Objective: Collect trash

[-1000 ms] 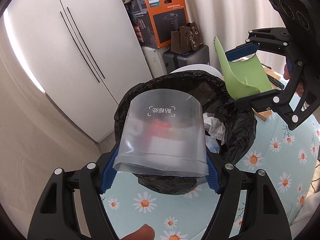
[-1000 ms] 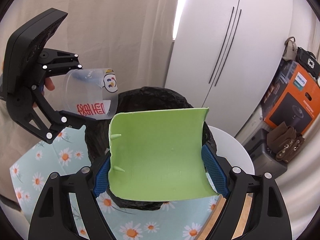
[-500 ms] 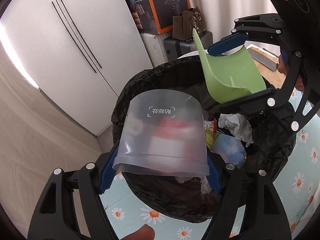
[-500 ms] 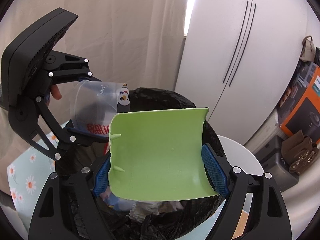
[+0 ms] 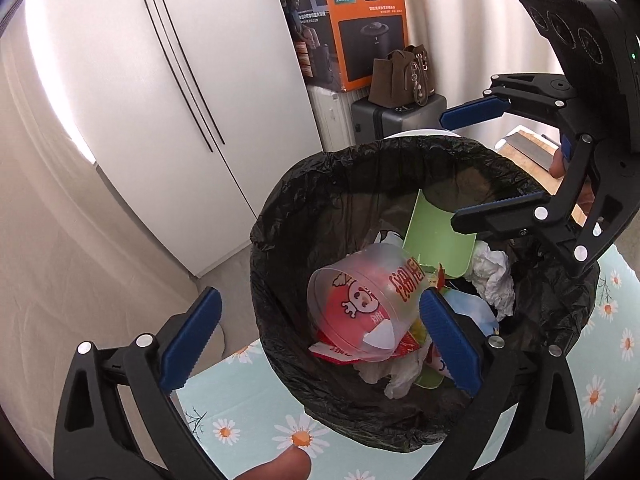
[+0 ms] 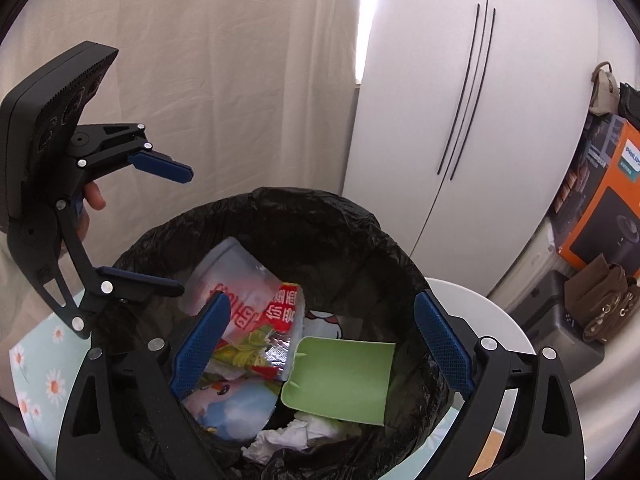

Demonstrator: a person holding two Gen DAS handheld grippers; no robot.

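Down inside the black-lined trash bin (image 5: 360, 184) lie the two pieces of trash: a clear plastic cup (image 5: 360, 304) with red print rests on its side on the heap, its open mouth turned toward the left wrist camera, and a green plastic piece (image 5: 436, 236) leans against the bag's far wall in that view, just beside the cup. From the right wrist camera the same cup (image 6: 236, 276) sits toward the bin's left side and the green piece (image 6: 340, 376) lies nearly flat in front of it, with crumpled white tissue (image 6: 296, 432), a red snack wrapper (image 6: 284, 308) and a pale blue packet (image 6: 236, 408) packed around them. The left hand-held gripper (image 5: 316, 336) hangs over the bin's near rim with its blue pads spread wide and nothing between them; the cup lies below, apart from both pads. The right hand-held gripper (image 6: 320, 344) is likewise released, its fingers wide apart above the green piece and not touching it. Each gripper shows in the other's view, jaws parted and empty. The bin stands on a desk covered with a daisy-print cloth (image 5: 256, 420). Behind it are a white wardrobe (image 5: 168, 92), an orange Philips box (image 5: 360, 28) stacked on cases, a brown bag (image 5: 400, 76), and a cream curtain (image 6: 220, 80).
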